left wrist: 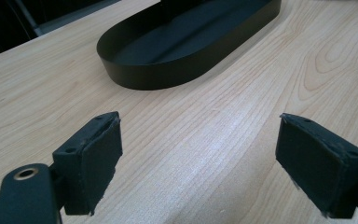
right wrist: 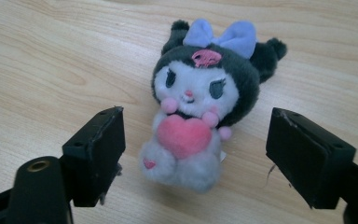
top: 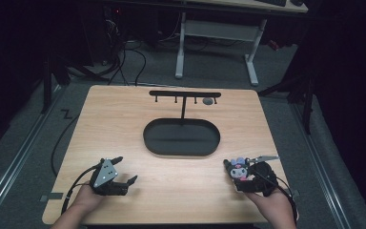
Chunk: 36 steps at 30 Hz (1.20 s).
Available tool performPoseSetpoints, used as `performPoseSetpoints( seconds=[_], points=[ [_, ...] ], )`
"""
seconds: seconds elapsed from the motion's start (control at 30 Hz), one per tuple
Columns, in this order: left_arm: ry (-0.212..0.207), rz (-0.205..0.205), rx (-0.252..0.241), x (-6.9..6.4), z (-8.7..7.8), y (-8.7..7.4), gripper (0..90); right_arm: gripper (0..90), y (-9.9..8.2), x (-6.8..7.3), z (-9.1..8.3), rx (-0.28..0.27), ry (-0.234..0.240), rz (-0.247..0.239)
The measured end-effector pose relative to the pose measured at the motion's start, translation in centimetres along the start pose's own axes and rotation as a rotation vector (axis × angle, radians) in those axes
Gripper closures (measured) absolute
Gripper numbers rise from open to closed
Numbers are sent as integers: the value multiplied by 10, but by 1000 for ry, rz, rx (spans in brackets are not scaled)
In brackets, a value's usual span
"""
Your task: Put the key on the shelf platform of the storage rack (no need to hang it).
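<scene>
Table: we see a light wooden table with our two hands coming in at its near edge, one at each near corner.
Left gripper: we hold the left gripper over the near left part of the table, its jaws spread wide with nothing between them; in the left gripper view the two black pads stand well apart over bare wood.
Right gripper: we hold the right gripper at the near right, jaws open wide, one on each side of the plush toy and touching it on neither side.
Plush toy: the plush toy lies on its back on the table at the near right, dark hood, blue bow, pink heart on its front, head pointing away from the gripper's camera; in the high view it shows just left of the right hand.
Tray: a black oval tray sits in the middle of the table, beyond and between the two grippers.
Stand: a black T-shaped stand rises at the tray's far side, with small hooks under its bar and a small grey thing near its right end.
Open room: bare wood lies between the grippers along the near edge, and on both sides of the tray.
Edges: the toy lies near the table's right and near edges.
Surroundings: grey floor, cables and a white desk frame lie beyond the far edge.
</scene>
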<state>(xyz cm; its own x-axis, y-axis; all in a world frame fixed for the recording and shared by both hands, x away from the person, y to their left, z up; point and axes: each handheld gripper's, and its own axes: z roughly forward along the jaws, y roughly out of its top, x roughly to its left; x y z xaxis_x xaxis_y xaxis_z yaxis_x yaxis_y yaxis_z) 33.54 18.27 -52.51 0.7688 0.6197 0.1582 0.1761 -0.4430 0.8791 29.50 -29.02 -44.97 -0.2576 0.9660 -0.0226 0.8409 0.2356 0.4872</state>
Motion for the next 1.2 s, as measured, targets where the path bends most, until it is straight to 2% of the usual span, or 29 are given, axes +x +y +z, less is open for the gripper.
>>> performPoseSetpoints(
  seconds=[0.2,0.47,0.7,0.93,0.97,1.0,1.03,1.2],
  points=[
    [-1,-1,-1,0,0,0,154,168,-7,3,5,12,7,13],
    [-1,-1,0,0,0,0,154,177,-19,4,22,69,8,24],
    [-2,-1,2,0,0,0,154,213,-22,8,31,72,-7,15],
    [0,1,3,0,0,0,154,296,-20,9,35,64,-31,7],
    [1,1,4,0,0,0,154,347,-19,9,36,66,-35,1],
    [1,1,4,0,0,0,154,347,-19,9,36,66,-35,1],
    [0,3,8,0,0,0,154,422,-20,9,35,49,-46,-6],
    [4,-1,6,0,1,0,154,479,-22,6,34,29,-50,4]
  ],
)
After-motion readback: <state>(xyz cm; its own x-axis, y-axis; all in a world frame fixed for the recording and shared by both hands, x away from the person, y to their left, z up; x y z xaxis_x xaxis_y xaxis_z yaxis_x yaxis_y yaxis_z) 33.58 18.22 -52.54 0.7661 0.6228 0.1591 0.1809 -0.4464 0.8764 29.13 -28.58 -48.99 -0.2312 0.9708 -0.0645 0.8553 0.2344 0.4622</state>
